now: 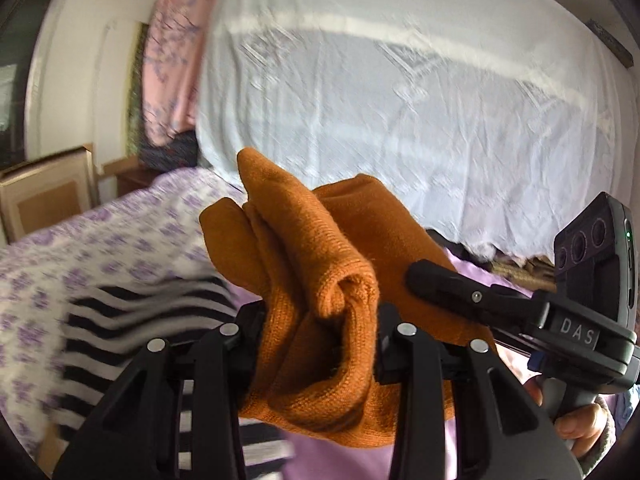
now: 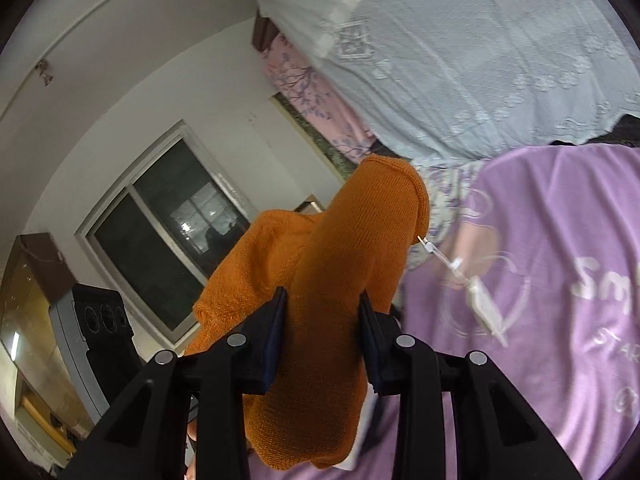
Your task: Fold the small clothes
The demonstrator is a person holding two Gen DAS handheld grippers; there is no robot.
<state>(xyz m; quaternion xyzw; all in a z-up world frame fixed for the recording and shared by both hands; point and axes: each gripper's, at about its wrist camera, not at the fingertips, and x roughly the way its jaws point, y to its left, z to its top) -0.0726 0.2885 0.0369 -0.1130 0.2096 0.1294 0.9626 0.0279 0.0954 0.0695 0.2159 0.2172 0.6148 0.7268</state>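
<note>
An orange knitted garment (image 1: 320, 264) is bunched between the jaws of my left gripper (image 1: 320, 332), which is shut on it. The same orange knit (image 2: 332, 264) is clamped between the jaws of my right gripper (image 2: 322, 320), which is shut on it and holds it lifted above the bed. The right gripper (image 1: 472, 300) also shows in the left wrist view, its fingers lying against the orange cloth from the right. A lilac printed garment (image 2: 560, 280) with a hang tag (image 2: 484, 308) lies spread on the bed below.
A black-and-white striped garment (image 1: 132, 332) lies at lower left on the purple floral bedsheet (image 1: 100, 248). A large white lace cover (image 1: 400, 100) rises behind. A pink floral cloth (image 1: 176, 60), a window (image 2: 168, 236) and a dark speaker (image 2: 100, 328) stand beyond.
</note>
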